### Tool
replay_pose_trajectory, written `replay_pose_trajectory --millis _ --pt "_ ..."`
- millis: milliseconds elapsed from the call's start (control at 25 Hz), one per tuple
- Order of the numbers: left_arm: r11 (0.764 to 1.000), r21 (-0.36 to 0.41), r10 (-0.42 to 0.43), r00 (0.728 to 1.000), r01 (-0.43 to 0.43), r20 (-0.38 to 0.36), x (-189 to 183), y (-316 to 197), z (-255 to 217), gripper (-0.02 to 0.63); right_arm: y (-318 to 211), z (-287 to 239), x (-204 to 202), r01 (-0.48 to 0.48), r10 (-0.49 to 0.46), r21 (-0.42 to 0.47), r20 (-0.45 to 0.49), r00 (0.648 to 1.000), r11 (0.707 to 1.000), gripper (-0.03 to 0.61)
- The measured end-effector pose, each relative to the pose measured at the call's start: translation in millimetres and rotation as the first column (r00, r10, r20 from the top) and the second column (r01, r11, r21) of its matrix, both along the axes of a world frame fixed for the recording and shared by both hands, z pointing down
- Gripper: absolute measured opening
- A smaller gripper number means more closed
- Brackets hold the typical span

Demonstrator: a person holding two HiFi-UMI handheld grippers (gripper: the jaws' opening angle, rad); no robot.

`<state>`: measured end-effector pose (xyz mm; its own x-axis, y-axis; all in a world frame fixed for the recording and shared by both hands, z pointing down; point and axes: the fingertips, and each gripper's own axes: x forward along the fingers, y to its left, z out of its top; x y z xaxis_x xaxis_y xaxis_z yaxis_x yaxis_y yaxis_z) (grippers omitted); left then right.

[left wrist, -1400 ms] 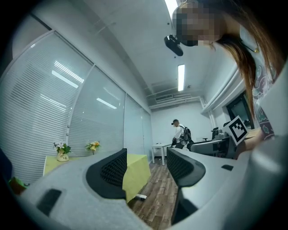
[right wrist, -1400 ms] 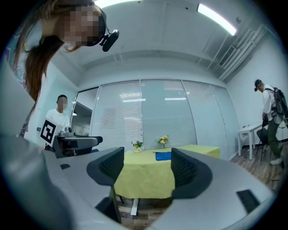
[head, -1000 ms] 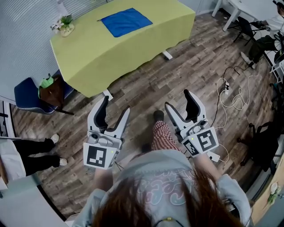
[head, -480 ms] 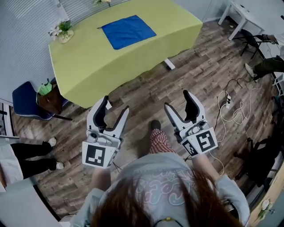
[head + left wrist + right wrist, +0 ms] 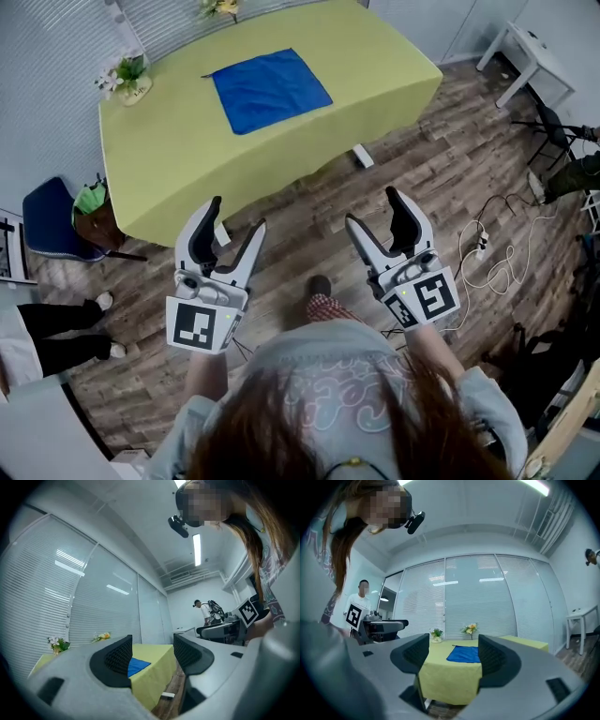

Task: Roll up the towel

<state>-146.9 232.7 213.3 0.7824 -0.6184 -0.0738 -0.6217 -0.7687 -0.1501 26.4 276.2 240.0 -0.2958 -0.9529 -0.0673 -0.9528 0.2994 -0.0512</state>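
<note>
The left tongs [image 5: 236, 220] and right tongs [image 5: 373, 211], both spread and empty, have drawn nearer the counter [image 5: 187, 159] over the last second, yet the towel [image 5: 270, 89] lies flat well ahead, so rolling is not yet begun.

Blue towel [image 5: 270, 89] on yellow-green tablecloth [image 5: 178, 159], grey-brown plank floor [image 5: 441, 178].

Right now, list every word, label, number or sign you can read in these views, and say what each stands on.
No readable word or number in any view.
On the left gripper, a black-and-white square marker: a pattern, not text.
On the right gripper, the same kind of marker: no letters.
On the shirt, a pale print: too blurred to read.
</note>
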Motion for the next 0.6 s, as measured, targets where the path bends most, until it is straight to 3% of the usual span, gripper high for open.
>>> replay_pose_trajectory --millis 360,600 --pt "0.998 -0.008 -0.066 0.998 0.066 0.024 40.1 -57.0 4.3 0.247 -68.4 10.3 35.8 0.090 -0.091 -0.024 -0.031 0.995 0.996 0.311" --pt "0.993 -0.003 -0.120 0.992 0.120 0.027 45.1 -80.5 7.9 0.247 -98.9 16.9 45.2 0.141 -0.142 -0.036 -0.022 0.990 0.989 0.310"
